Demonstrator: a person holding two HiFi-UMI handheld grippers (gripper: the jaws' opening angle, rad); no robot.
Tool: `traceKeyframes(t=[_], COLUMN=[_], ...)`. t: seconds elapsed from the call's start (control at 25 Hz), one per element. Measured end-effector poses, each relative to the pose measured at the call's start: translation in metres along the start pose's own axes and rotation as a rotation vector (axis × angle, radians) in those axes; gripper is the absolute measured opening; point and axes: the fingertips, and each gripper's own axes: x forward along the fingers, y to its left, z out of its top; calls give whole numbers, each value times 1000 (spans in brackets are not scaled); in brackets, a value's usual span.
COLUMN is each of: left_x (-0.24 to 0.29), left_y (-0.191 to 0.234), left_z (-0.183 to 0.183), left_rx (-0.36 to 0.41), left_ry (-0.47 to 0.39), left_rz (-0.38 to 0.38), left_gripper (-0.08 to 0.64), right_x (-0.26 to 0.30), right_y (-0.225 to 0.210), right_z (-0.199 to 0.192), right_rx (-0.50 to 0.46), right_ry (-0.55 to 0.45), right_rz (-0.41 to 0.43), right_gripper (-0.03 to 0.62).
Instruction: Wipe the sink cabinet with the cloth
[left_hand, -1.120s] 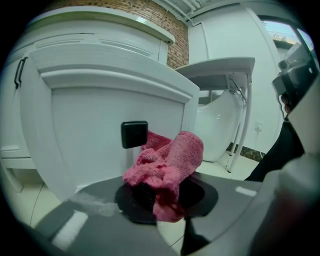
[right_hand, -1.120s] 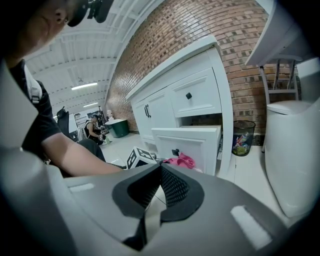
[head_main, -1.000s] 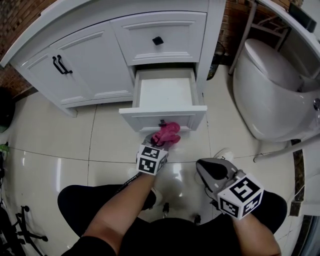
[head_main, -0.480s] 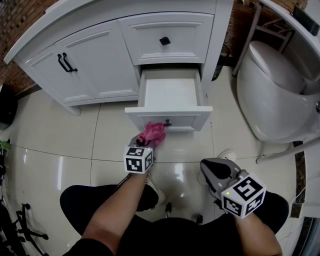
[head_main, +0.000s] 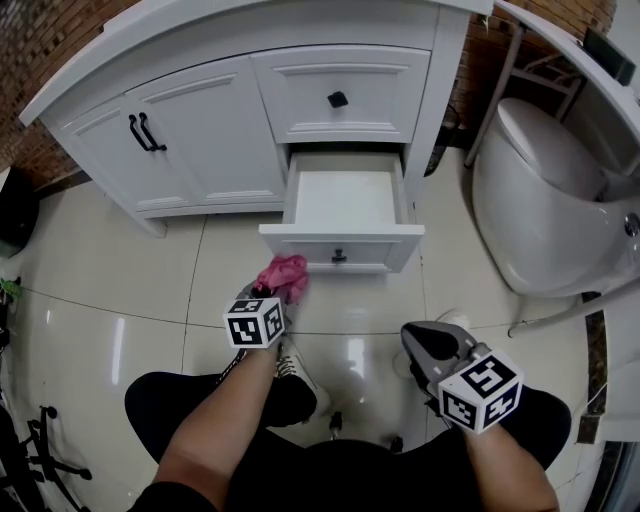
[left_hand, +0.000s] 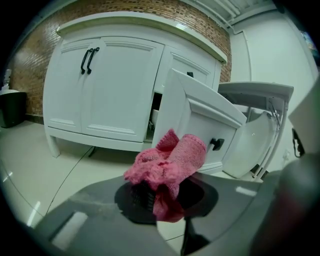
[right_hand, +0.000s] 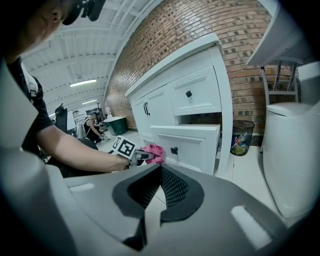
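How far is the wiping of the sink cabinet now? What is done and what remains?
Done: the cloth is clamped in the left hand-held gripper. In hand: it sits by the lower left corner of the open drawer front; contact is unclear. The right hand-held gripper is shut, empty, held back. Left: probably the doors and upper drawer; no wipe marks show, so progress cannot be judged.
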Motion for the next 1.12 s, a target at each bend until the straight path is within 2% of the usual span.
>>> traceKeyframes(t=[0.2,0.32,0.52,0.6,0.72,0.84,0.92,1.0,1.12], left_x=[-21,-38,-78,-98,-128,-155,-169,-181,-197], left_y=[-4,-11,-32,-46,-70,-89,-96,-101,-115], left_z=[7,19,54,71,90,96,93,91,94], left_rx=[-51,-88,-84,-33,102,245,304,302,255], left_ry=[35,39,4,-21,-47,-55,-49,-59,-120], left_rz=[-39,-87,-189,-230,-286,-318,-328,-348,-406], left_gripper=[90,90,89,90,91,91,91,91,91], right_x=[0,0,-2,-8,-17,-23,-26,-28,-32], right_y=[1,3,6,8,13,21,27,35,44], right_z=[7,12,22,31,45,54,56,57,58], right_rx=[-19,-12,37,42,15,4,8,17,38], right_ry=[-22,-35,-78,-99,-116,-111,-108,-105,-120], right_rz=[-15,-19,-8,-11,-25,-42,-51,-53,-58], right_gripper=[8,8,8,8,8,8,8,8,8])
